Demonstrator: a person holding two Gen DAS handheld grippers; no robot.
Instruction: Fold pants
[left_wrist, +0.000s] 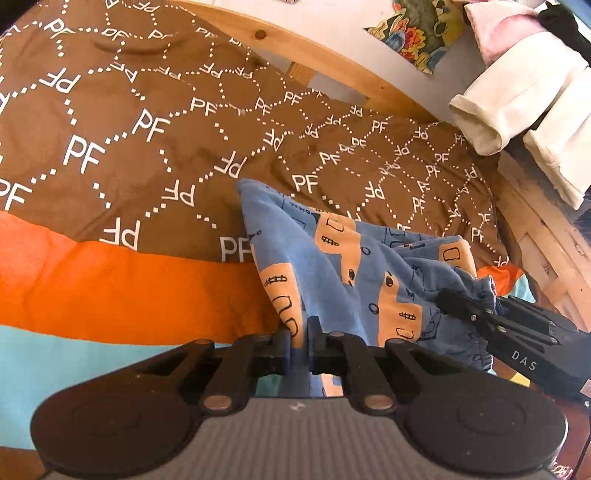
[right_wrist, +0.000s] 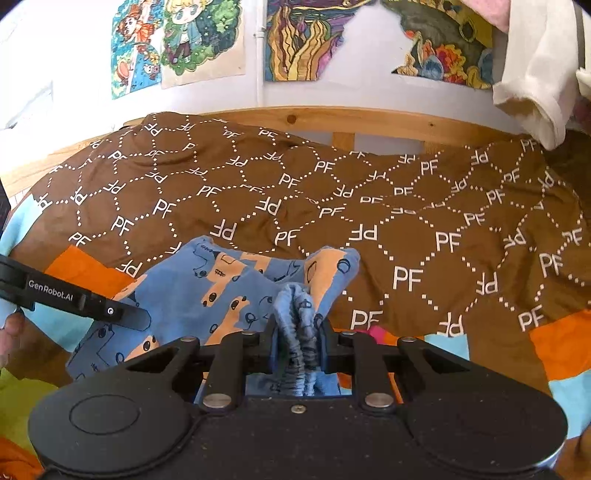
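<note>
Both jaws — pants (left_wrist: 332, 266) lengthwise away

The left gripper's (left_wrist: 300, 334) own body is hiding the lower edge of the blue pants (left_wrist: 332, 258). In the right wrist view, the right gripper (right_wrist: 298, 332) is covering the pants' gathered waistband below its fingers. The bedspread (left_wrist: 147, 155) is running off the frame. White hanging garments (left_wrist: 517, 103) above the bedspread are being cut off at the edge.
</note>
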